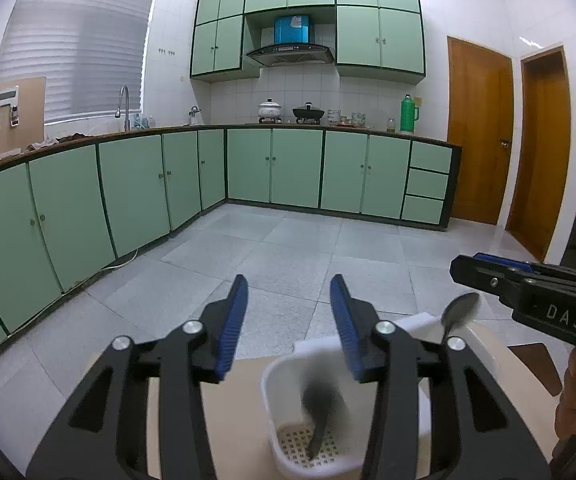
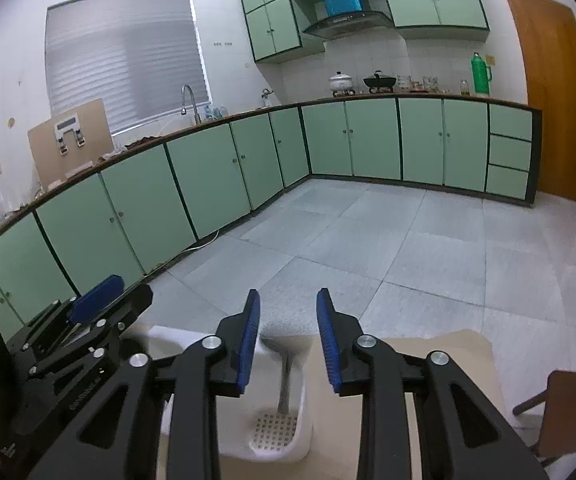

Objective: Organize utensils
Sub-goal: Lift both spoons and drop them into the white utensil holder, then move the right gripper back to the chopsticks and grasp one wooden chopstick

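Spoon (image 1: 460, 312) standing in the white holder (image 1: 284, 372), bowl up.
Left gripper (image 1: 288, 328) and right gripper (image 2: 288, 340) hover above, jaws part-open, holding nothing, apparently after dropping utensils in.

We are in a home kitchen: green cabinets (image 1: 295, 166) line an L-shaped counter (image 2: 367, 99), with a range hood (image 1: 289, 55) above pots on a stove (image 1: 291, 114), a sink faucet (image 1: 124, 106), and a tiled floor (image 2: 407, 260).

Open floor (image 1: 288, 248) ahead — white holder (image 1: 276, 376) and spoon (image 1: 459, 310) close below the tongs.
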`<state>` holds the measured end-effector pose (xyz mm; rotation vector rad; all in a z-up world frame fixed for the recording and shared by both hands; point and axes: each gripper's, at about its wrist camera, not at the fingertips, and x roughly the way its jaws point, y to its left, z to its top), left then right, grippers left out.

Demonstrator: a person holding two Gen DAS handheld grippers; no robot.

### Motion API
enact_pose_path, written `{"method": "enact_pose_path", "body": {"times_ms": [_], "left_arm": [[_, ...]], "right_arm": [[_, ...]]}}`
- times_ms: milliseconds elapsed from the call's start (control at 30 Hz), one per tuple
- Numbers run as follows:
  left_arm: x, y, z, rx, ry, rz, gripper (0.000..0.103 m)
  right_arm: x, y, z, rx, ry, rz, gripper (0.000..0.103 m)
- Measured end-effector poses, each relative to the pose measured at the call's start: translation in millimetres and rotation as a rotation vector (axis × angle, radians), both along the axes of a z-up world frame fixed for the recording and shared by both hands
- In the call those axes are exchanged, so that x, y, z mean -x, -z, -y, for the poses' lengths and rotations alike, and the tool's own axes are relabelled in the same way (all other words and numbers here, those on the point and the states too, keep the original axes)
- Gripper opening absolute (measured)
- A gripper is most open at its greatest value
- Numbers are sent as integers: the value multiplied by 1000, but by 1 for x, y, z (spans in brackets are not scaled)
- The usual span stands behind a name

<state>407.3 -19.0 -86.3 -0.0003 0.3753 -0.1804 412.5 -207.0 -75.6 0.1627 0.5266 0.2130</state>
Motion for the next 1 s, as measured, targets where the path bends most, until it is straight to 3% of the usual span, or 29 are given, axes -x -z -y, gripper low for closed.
{"method": "enact_pose_path", "body": {"times_ms": [200,367,633,767,1000], "left_arm": [[33,-12,-11,18,0,3,57],[85,-10,-23,32,-2,-36,72],[175,52,-35,-1,8,-287,82],[213,84,-40,-46,8,-402,83],[255,107,-48,-64,-12,-479,83]], "right_arm": [[33,-4,9,-10,7,-7,41],[90,10,14,-26,-8,-43,54],[189,67,5,-2,-4,-202,75],[226,94,-3,7,-10,-292,76],[274,117,-18,52,-42,-338,76]]}}
